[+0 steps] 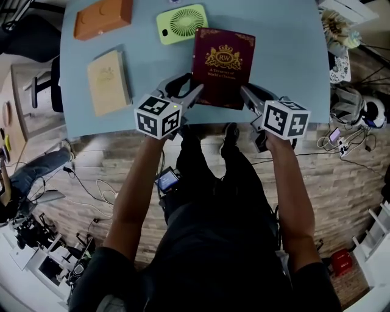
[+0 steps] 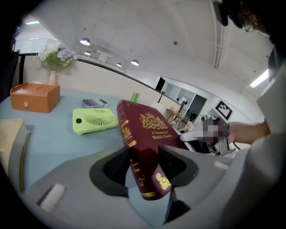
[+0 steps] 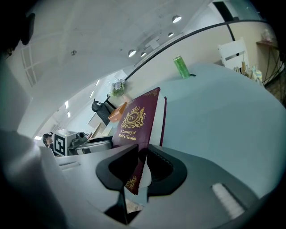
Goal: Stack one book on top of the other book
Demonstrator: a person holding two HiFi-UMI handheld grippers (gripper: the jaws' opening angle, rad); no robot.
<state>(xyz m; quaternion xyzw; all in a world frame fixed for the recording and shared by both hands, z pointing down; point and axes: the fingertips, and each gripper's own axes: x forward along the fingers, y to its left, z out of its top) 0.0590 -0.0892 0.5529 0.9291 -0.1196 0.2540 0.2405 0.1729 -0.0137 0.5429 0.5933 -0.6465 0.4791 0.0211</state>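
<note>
A dark red book with gold print [image 1: 222, 67] hangs above the near edge of the blue table [image 1: 280, 61], held from both sides. My left gripper [image 1: 196, 92] is shut on the red book's [image 2: 142, 154] spine-side near corner. My right gripper [image 1: 245, 94] is shut on the red book's [image 3: 137, 129] other near corner, pinching the cover. A tan book [image 1: 108, 81] lies flat on the table to the left; in the left gripper view the tan book [image 2: 11, 141] shows at the left edge.
A lime green fan [image 1: 181, 22] and an orange box [image 1: 102, 17] lie at the table's far side. A green can [image 3: 182, 67] stands far back. Flowers in a vase [image 2: 54, 60] sit behind the orange box. Cables and gear litter the floor around the person's legs.
</note>
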